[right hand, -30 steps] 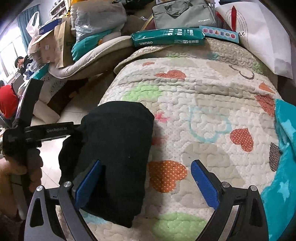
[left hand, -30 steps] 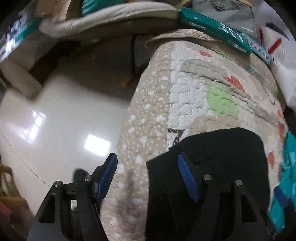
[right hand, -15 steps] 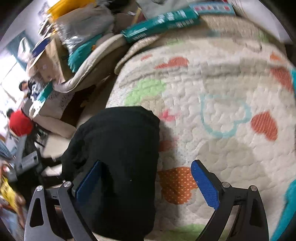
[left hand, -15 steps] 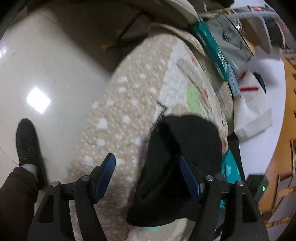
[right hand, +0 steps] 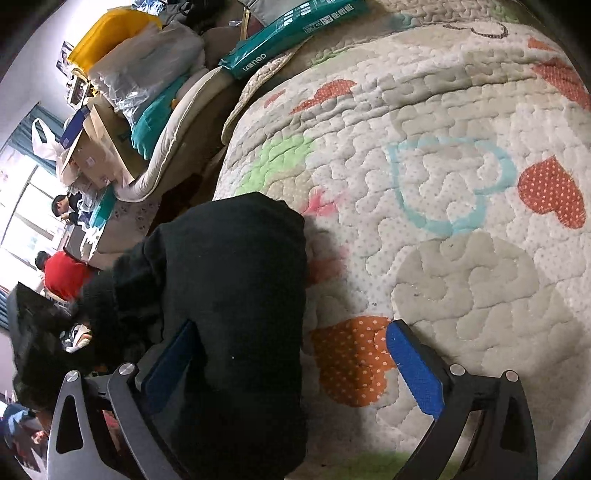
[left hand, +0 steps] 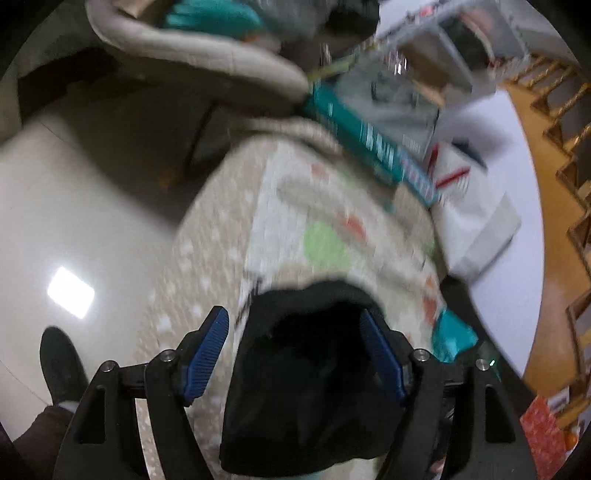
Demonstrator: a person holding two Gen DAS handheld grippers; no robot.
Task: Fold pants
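The black pants (right hand: 229, 295) lie folded in a thick bundle at the left edge of the quilted heart-pattern cover (right hand: 443, 184). They also show in the left wrist view (left hand: 310, 384), which is blurred. My left gripper (left hand: 295, 354) is open, its blue pads on either side of the bundle's near end, above it. My right gripper (right hand: 291, 369) is open over the bundle's right edge; its left pad is over the black cloth and its right pad is over an orange heart. Neither gripper holds cloth.
A teal paper pack (right hand: 291, 33) and a grey bag (left hand: 399, 99) lie at the cover's far end. A beige cushion with bags and boxes (right hand: 155, 122) is to the left. Glossy floor (left hand: 74, 240) and my black shoe (left hand: 59, 365) are left of the cover. A teal blanket (left hand: 454, 336) lies at right.
The left gripper swung and tilted above the bundle, now straddling it with both pads. The right gripper moved closer and rolled slightly. The bundle stayed in place.
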